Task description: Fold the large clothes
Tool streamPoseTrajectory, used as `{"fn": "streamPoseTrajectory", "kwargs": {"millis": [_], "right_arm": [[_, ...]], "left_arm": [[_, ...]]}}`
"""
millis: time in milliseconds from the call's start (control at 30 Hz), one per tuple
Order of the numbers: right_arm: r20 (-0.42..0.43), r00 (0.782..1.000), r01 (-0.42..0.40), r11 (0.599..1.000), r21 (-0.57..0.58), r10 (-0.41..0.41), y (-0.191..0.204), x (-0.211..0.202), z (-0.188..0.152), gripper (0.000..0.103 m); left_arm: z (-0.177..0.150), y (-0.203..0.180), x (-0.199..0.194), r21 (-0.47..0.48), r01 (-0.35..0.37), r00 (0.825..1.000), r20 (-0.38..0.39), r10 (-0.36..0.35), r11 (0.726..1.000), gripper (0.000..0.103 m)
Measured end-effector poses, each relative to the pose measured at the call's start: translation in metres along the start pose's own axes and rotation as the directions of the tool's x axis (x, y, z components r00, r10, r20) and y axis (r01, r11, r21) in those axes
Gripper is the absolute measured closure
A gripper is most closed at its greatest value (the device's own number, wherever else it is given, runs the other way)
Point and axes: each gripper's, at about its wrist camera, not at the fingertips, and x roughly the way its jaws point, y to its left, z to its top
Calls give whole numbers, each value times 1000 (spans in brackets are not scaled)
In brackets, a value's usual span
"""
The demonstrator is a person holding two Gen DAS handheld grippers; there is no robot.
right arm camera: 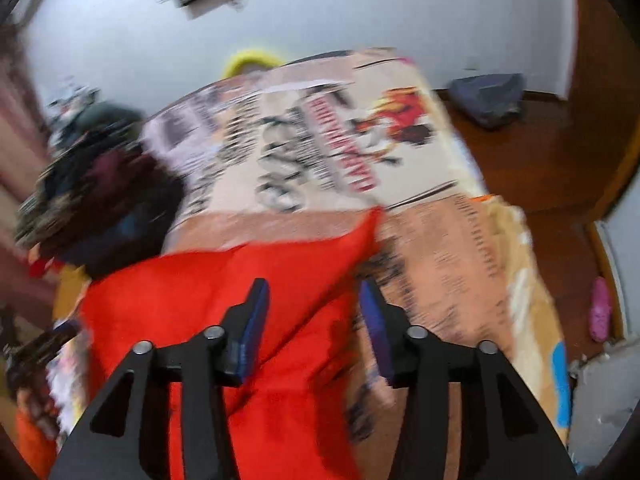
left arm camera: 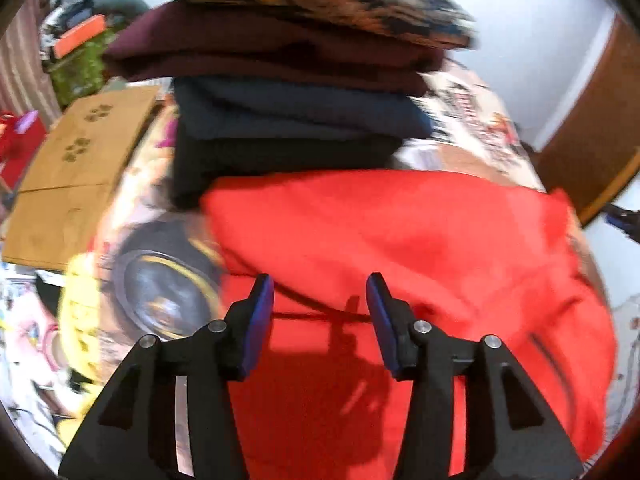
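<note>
A red garment (left arm camera: 400,248) lies spread over the patterned bed cover (right arm camera: 320,140), partly folded at best: in the right wrist view one corner juts out to a point toward the middle of the bed, and in the left wrist view loose layers and creases show across its surface. Just behind it, touching its far edge, stands a stack of folded clothes (left arm camera: 296,92), dark pieces at the bottom, maroon in the middle, a patterned one on top. Judging from that stack, several garments are already done and the red one is the piece in hand, with its folding still to be finished before it can join the stack.

The left gripper (left arm camera: 320,300) hovers over the near part of the red garment with its jaws standing wide apart, holding nothing. The right gripper (right arm camera: 312,304) is likewise wide open and empty, poised above the garment's right edge where the cloth meets the bed cover.

As for containers, a flat cardboard box (left arm camera: 76,168) lies beside the bed on the left; it looks closed, so its contents cannot be told. No basket or bin for the clothes shows in either view, and both pictures are blurred
</note>
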Motion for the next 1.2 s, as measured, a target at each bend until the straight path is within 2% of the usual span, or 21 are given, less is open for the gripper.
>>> {"fn": "streamPoseTrajectory", "kwargs": {"millis": [67, 167, 300, 400, 433, 500, 567, 600, 633, 667, 733, 833, 1000, 1100, 1200], "right_arm": [[-49, 996, -75, 997, 9, 76, 10, 8, -9, 52], [-141, 976, -161, 986, 41, 165, 22, 31, -24, 52], [-255, 955, -143, 988, 59, 154, 30, 74, -42, 52], [-300, 940, -147, 986, 80, 164, 32, 92, -49, 52], [-299, 940, -149, 985, 84, 168, 33, 94, -51, 51], [-272, 950, -137, 988, 71, 151, 36, 95, -52, 54], [-250, 957, -137, 989, 60, 148, 40, 91, -52, 69], [-249, 956, -145, 988, 53, 153, 42, 88, -51, 85], [-245, 955, -163, 986, 44, 169, 44, 85, -51, 92], [-229, 957, -179, 984, 22, 179, 49, 76, -52, 93], [-185, 967, -186, 982, -41, 175, 59, 62, -50, 96], [-144, 970, -211, 974, -87, 197, 71, 39, -50, 96], [-146, 971, -206, 973, -99, 191, 73, 30, -58, 96], [-183, 967, -194, 977, -87, 175, 66, 42, -68, 96], [-200, 974, -134, 984, -115, 109, 64, 51, -82, 96]], "left_arm": [[-5, -18, 1, 6, 63, 998, -21, -63, 998, 55], [-15, -38, 10, 8, 142, 988, -63, -141, 990, 55], [-28, -56, 36, -45, 223, 963, -147, -227, 974, 55], [-34, -57, 57, -122, 256, 942, -190, -276, 959, 55], [-35, -58, 60, -135, 262, 940, -187, -284, 956, 55], [-33, -60, 59, -136, 266, 945, -159, -286, 954, 55], [-32, -65, 57, -113, 249, 953, -146, -264, 962, 57], [-31, -67, 55, -89, 230, 961, -136, -240, 969, 59], [-31, -68, 53, -77, 229, 962, -132, -237, 971, 66], [-32, -69, 51, -66, 229, 963, -131, -236, 971, 74], [-31, -70, 44, -27, 218, 969, -110, -219, 976, 82], [-28, -67, 27, -1, 208, 977, -58, -208, 978, 89], [-19, -62, 5, 2, 214, 977, -9, -214, 977, 90], [-23, -59, 7, 11, 207, 978, -34, -207, 978, 90], [-30, -62, 24, 15, 183, 979, -92, -181, 983, 87]]}}
